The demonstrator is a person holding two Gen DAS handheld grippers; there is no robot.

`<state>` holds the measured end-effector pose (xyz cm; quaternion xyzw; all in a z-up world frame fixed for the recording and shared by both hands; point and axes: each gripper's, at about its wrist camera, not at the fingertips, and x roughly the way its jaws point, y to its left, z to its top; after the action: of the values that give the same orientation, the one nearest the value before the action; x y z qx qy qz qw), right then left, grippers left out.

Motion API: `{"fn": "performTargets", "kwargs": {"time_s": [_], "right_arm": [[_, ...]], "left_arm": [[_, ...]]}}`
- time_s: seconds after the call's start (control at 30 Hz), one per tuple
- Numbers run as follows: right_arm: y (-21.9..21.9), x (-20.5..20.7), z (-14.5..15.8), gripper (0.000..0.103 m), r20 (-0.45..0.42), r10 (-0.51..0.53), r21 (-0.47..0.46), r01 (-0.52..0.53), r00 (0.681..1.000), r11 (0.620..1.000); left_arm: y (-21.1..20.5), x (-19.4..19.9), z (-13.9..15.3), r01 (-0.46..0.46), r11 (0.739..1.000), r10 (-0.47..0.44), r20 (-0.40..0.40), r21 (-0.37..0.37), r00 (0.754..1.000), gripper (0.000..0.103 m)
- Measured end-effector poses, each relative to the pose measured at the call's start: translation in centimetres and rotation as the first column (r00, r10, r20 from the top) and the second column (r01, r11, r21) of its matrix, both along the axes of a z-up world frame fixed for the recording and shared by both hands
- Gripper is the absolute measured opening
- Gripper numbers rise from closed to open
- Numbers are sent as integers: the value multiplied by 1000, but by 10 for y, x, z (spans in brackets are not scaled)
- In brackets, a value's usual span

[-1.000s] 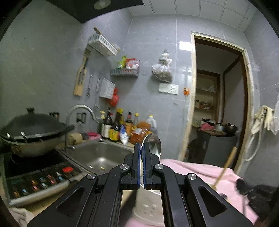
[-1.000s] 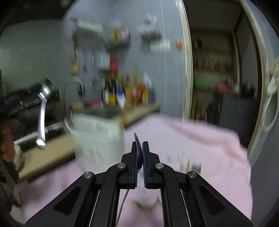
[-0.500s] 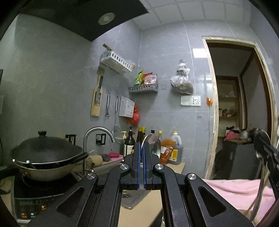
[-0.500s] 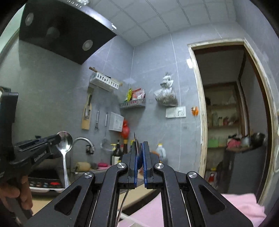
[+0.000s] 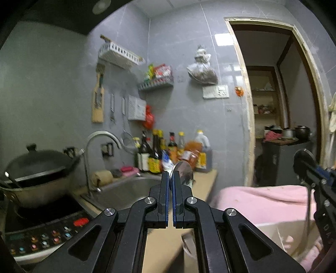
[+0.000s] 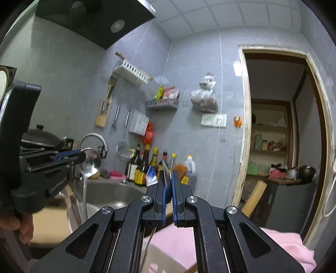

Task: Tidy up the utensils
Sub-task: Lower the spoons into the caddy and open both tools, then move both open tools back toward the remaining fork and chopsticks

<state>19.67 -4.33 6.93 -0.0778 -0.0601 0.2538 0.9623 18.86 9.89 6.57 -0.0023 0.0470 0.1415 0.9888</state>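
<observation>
Both grippers [image 5: 170, 182] [image 6: 167, 180] level, seemingly clamped.

— What's around me?
— Grey tiled walls [image 6: 199, 69] and a white panelled ceiling [image 6: 241, 14], with a dark range hood [image 6: 92, 19] at my ten o'clock.
— And ahead?
— At twelve, a steel sink [image 5: 126, 189] with a curved tap [image 5: 100, 136]. At two o'clock, a wood-framed doorway [image 6: 244, 126] opens onto shelves [image 6: 268, 126].

shiny steel spoon [image 6: 90, 161] bowl-up, handle down; second utensil [image 6: 165, 175] edge-on
</observation>
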Motion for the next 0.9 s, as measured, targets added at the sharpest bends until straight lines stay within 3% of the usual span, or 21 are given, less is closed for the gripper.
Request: {"fn": "performTargets", "kwargs": {"time_s": [0.07,0.17,0.23,0.27,0.37,0.4,0.47,0.53,0.57,0.63,0.67,0.73,0.9], "right_arm": [[-4,0,-4,4,-40,10,-9,-10,999,1000],[-11,-1,-5,8,-77,20,-9,-21,997,1000],[-16,-4,-4,22,-97,35,7,-34,995,999],[-19,-6,-2,24,-100,42,18,-41,994,999],[-28,-15,7,24,-97,58,53,-53,994,997],[-32,-19,10,26,-94,64,68,-57,993,996],[-40,-26,17,33,-92,64,99,-55,994,994],[-49,-34,23,49,-86,59,132,-47,995,990],[-53,-36,26,49,-84,53,142,-41,995,989],[-63,-44,33,54,-75,29,155,-17,997,988],[-68,-48,35,59,-71,13,157,-2,997,988],[-78,-55,39,78,-62,-16,166,26,998,986],[-110,-78,43,89,-39,-102,172,107,994,979]], "left_arm": [[8,-1,-1,90,993,-93,-33,-75,995,2],[23,-1,1,190,957,-205,-46,-220,978,6],[31,-1,2,227,932,-250,-48,-281,967,8],[32,-3,5,234,928,-256,-38,-289,966,9],[32,-13,15,245,927,-256,-2,-283,967,23],[31,-17,18,257,924,-264,14,-284,965,32],[28,-27,26,270,921,-270,38,-282,962,36],[22,-35,33,280,923,-276,51,-266,960,40],[20,-38,36,283,924,-278,56,-258,959,43],[13,-46,41,297,923,-287,78,-243,955,59],[10,-50,44,306,922,-292,92,-238,952,63],[2,-58,48,325,918,-306,114,-227,945,73],[-23,-72,56,375,907,-354,139,-191,925,83]]}}
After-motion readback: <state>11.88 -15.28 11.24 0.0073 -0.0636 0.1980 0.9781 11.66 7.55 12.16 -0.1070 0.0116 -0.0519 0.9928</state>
